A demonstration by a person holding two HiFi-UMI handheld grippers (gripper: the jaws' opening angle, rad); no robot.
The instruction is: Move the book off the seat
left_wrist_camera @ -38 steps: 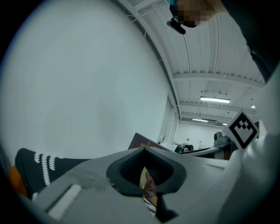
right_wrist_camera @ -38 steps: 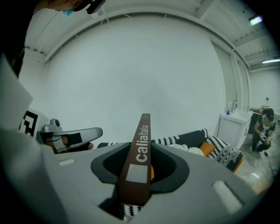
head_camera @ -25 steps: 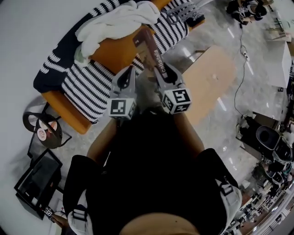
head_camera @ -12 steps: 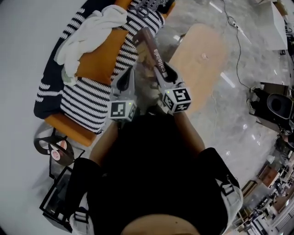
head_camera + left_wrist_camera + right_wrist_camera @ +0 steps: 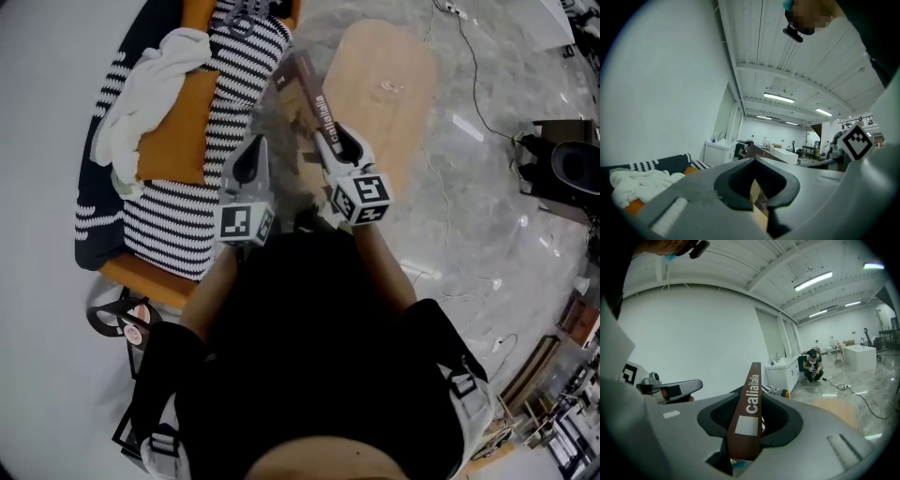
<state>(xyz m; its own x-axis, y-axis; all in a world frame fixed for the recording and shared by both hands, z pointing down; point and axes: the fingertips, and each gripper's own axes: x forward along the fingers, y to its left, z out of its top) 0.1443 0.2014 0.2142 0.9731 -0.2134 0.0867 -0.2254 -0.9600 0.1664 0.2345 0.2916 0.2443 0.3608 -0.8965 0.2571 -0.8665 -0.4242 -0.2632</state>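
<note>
Starting at the left, the sofa's orange seat (image 5: 173, 136) carries a crumpled white cloth (image 5: 141, 98), with striped cushions (image 5: 173, 216) along its front edge. Next, the left gripper (image 5: 253, 155) has its jaws drawn in narrow, pinching a tan edge of the book (image 5: 305, 84). The book is off the seat, held up in the air, tilted, between the sofa and the wooden table (image 5: 389, 70). Then the right gripper (image 5: 335, 139) has its jaws clamped on the book's brown spine, white lettering facing up. At far right, pale glossy floor (image 5: 478, 216).
</note>
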